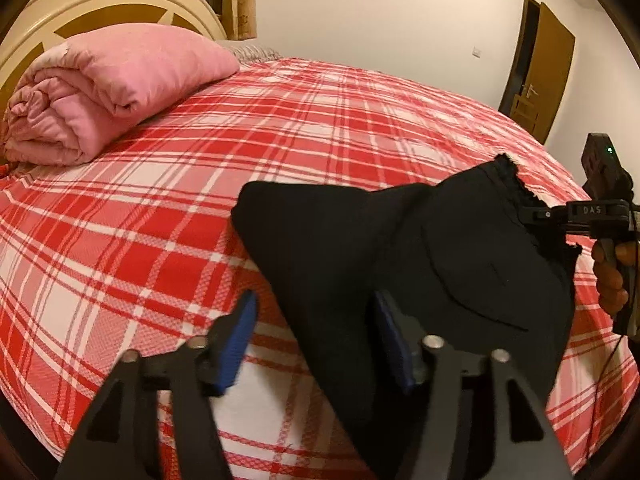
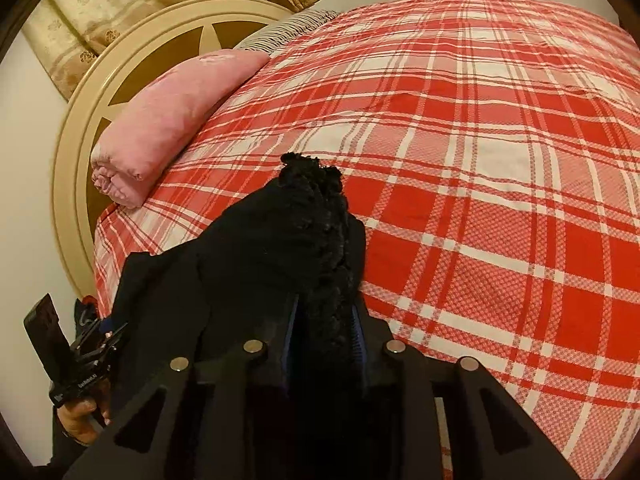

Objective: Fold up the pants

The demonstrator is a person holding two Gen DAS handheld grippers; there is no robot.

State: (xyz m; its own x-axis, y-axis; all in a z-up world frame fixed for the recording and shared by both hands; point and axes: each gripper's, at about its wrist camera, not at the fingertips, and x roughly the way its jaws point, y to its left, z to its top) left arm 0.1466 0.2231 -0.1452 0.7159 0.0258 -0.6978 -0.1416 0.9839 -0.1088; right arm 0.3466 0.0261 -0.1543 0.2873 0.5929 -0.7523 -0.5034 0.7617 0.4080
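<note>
1. The right tongs (image 2: 324, 320) are clamping the gathered, frilly waistband of the black fabric pants (image 1: 400, 256), holding it bunched between the blue pads, probably so the garment hangs free for laying out.
2. The left tongs (image 1: 316, 340) are standing spread wide with nothing pinched; the black cloth is draping over their right-hand finger (image 1: 394, 344), while the left-hand pad is sitting clear above the red-and-white plaid bedspread (image 1: 160, 200).
3. The pants are hanging in the air between the two tongs, above the near edge of the bed, with no fold made yet as far as I can judge.
4. Far ahead of the left tongs, a rolled pink quilt (image 1: 104, 92) is lying against the cream round headboard (image 1: 120, 4), well apart from the work.
5. The legs of the pants are dropping out of view below both tongs, so their length and any twist are hidden; the dark cloth is swallowing seams.
</note>
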